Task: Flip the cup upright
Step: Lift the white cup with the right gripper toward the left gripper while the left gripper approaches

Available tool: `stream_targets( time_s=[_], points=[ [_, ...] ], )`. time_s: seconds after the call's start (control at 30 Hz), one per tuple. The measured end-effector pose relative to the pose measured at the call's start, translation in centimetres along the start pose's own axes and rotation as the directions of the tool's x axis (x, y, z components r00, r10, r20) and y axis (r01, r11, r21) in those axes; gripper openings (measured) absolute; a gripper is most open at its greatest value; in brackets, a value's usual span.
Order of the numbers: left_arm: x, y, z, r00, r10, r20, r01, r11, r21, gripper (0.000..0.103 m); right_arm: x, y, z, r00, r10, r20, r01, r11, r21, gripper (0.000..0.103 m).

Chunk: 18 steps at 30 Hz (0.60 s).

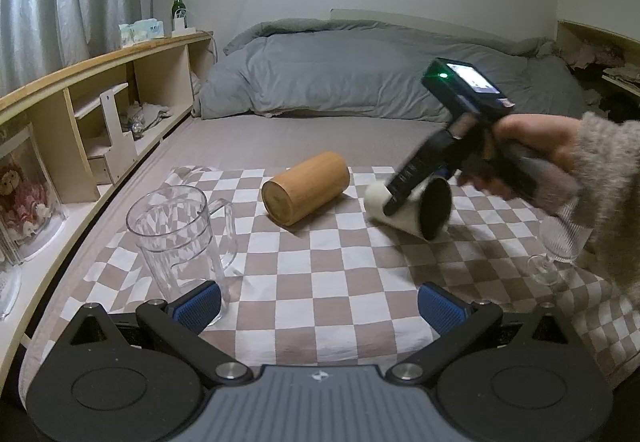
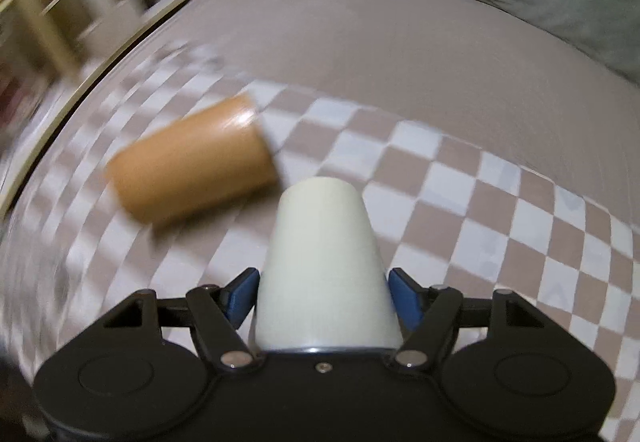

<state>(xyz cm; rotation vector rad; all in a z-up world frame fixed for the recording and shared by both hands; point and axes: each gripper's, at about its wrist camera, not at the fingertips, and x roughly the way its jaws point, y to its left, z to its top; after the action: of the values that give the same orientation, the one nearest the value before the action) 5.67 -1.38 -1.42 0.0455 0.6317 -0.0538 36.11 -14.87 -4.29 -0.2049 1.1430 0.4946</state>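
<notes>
On the brown-and-white checkered cloth [image 1: 320, 274] spread over the bed, the cream-white tapered cup with a dark inside [image 1: 404, 208] lies tipped on its side, dark mouth toward the right, closed base toward the smooth cylindrical wooden cup [image 1: 306, 192] that lies just beside it, also on its side. The right gripper [image 2: 322, 294] is clamped across the cream cup near its mouth, blue pads [image 2: 240, 296] pressing its wall on both sides; the cup's narrow base points away from the right wrist camera. Strong blur in that view suggests the gripper is moving fast, so the turn seems to be under way.

To finish the step well, I judge that the wrist should roll until the dark mouth faces up, with the grip held firm, because the tapered wall could let the cup slide out toward its narrow end. The base should come down flat on the cloth, well clear of the wooden cup and of the ribbed stemmed glass [image 1: 560, 246] standing near the right forearm. Release should wait until the cup stands without rocking on the soft bedding.

The left gripper [image 1: 318, 306] hovers low over the cloth's near edge, its fingers spread wide and grasping nothing, close to the clear plastic pitcher with a handle [image 1: 180, 238]; it should keep out of the way.
</notes>
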Motion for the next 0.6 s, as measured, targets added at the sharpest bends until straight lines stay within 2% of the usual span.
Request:
stream_targets(
  time_s=[0.17,0.37,0.5,0.6],
  points=[
    [0.0,0.1,0.0,1.000,0.007,-0.004,-0.007,1.000,-0.013,0.103,-2.2,3.3,-3.4,0.997,0.051,-0.054,-0.061,0.976,-0.208,0.071],
    [0.3,0.2,0.5,1.000,-0.016,-0.003,0.016,1.000,-0.026,0.103,-2.0,5.1,-6.7,0.992,0.093,-0.088,-0.117,0.935,-0.334,0.072],
    [1.3,-0.2,1.8,0.999,-0.043,-0.013,0.043,0.999,-0.014,0.103,-2.6,5.4,-7.8,0.995,0.095,-0.035,-0.101,0.918,-0.383,0.072],
    [2.4,-1.1,3.4,0.998,-0.052,0.041,0.050,0.998,0.037,0.103,-3.1,5.4,-8.3,0.996,0.088,0.004,-0.079,0.918,-0.389,0.072]
  ],
)
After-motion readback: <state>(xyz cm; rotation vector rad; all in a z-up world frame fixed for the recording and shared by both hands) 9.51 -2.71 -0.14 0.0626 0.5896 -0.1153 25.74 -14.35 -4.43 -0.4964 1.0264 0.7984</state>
